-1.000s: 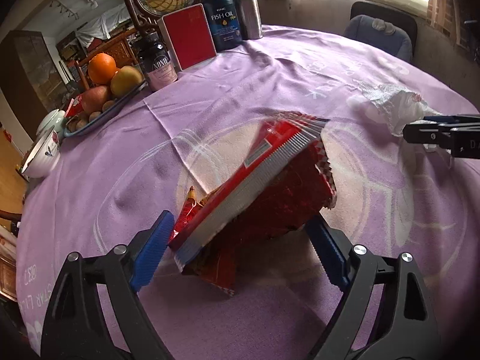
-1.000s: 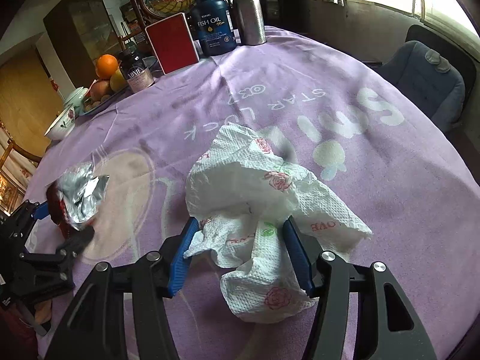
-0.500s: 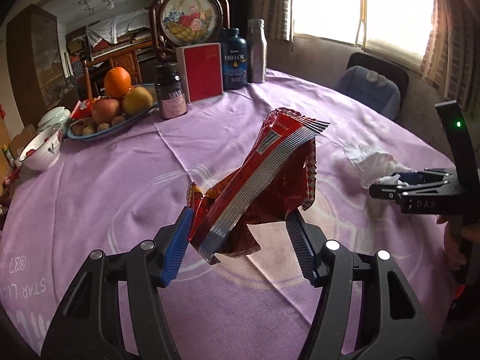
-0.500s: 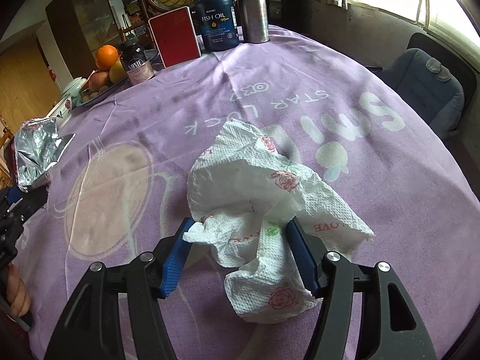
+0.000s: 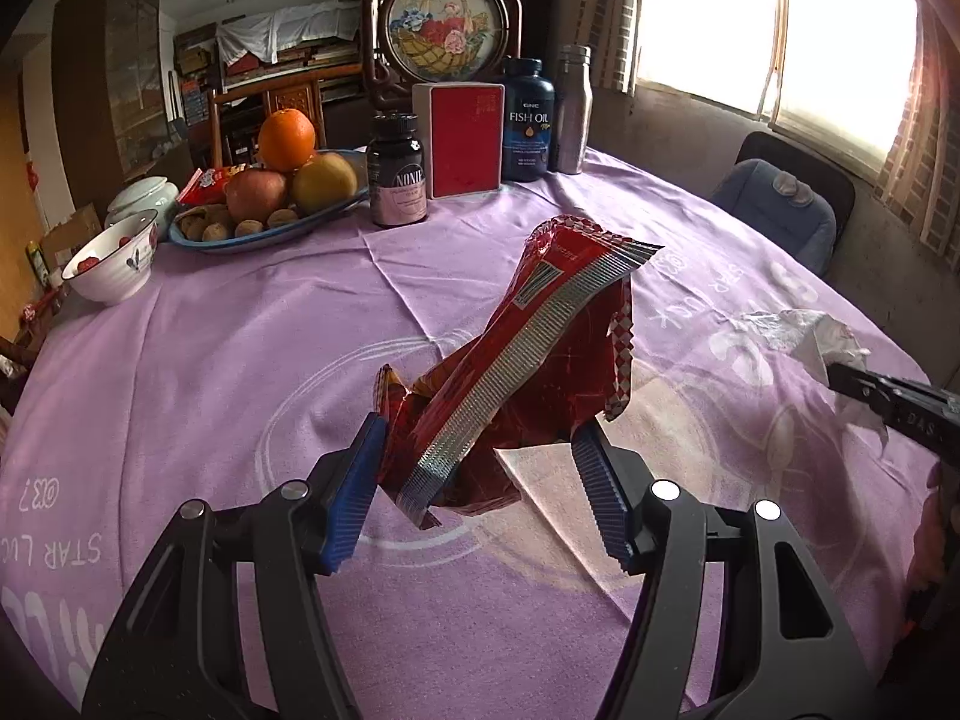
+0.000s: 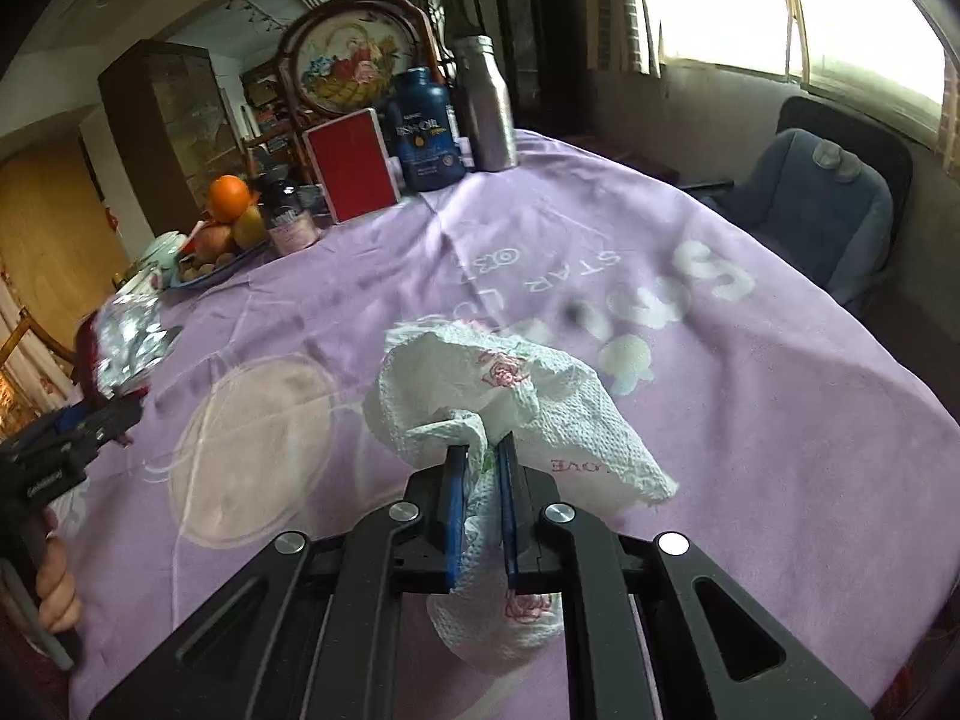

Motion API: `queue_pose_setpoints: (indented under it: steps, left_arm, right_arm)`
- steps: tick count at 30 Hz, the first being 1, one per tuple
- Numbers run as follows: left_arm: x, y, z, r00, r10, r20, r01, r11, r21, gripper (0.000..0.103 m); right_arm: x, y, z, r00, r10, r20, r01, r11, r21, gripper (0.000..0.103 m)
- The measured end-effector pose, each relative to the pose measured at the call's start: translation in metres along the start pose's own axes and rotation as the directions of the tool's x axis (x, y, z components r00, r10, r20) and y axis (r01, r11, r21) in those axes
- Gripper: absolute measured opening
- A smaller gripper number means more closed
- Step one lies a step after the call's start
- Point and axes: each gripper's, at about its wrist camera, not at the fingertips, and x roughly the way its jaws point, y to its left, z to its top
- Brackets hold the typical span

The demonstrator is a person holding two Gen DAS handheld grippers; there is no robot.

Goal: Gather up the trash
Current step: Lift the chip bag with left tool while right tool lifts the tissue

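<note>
- My left gripper [image 5: 480, 480] is gripping the red snack wrapper [image 5: 528, 372] between its blue pads, and the wrapper is hanging clear above the purple tablecloth [image 5: 240, 360].
- My right gripper [image 6: 480, 474] is closing, jaws narrow, pinching the crumpled white paper towel [image 6: 516, 396].
- The fruit tray [image 5: 258, 234] is sitting at ten o'clock in the left view, the fish oil bottle [image 5: 528, 120] at twelve.
</note>
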Motion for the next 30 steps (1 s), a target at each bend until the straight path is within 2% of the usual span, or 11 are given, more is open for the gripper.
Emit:
queue_pose_setpoints:
  steps: [6,11,15,21,25,30]
  left_arm:
    - [-0.005,0.005,0.002,1.0,-0.004,0.007,0.004,1.0,-0.019,0.062]
    - [-0.006,0.012,0.003,0.999,-0.038,-0.007,0.037,0.998,-0.056,0.062]
    - [-0.014,0.02,0.006,0.999,-0.04,0.012,0.041,0.996,-0.085,0.062]
    - [-0.03,0.032,0.009,0.997,-0.067,0.043,0.072,0.99,-0.123,0.062]
    - [-0.039,0.032,0.008,0.995,-0.087,0.057,0.094,0.987,-0.131,0.062]
    - [-0.046,0.018,-0.001,0.994,-0.097,0.057,0.103,0.989,-0.109,0.062]
  right_arm:
    - [-0.037,0.019,-0.018,0.998,0.043,0.045,-0.041,0.999,-0.032,0.011]
    - [-0.075,0.018,-0.021,0.992,0.068,0.102,-0.066,0.998,-0.024,0.011]
    - [-0.104,0.016,-0.026,0.987,0.07,0.145,-0.067,0.997,-0.03,0.011]
    - [-0.142,-0.004,-0.041,0.979,0.036,0.202,-0.034,0.999,-0.013,0.011]
    - [-0.164,-0.033,-0.057,0.972,-0.024,0.234,0.018,1.0,0.024,0.011]
    - [-0.182,-0.081,-0.084,0.967,-0.107,0.231,0.084,0.991,0.107,0.011]
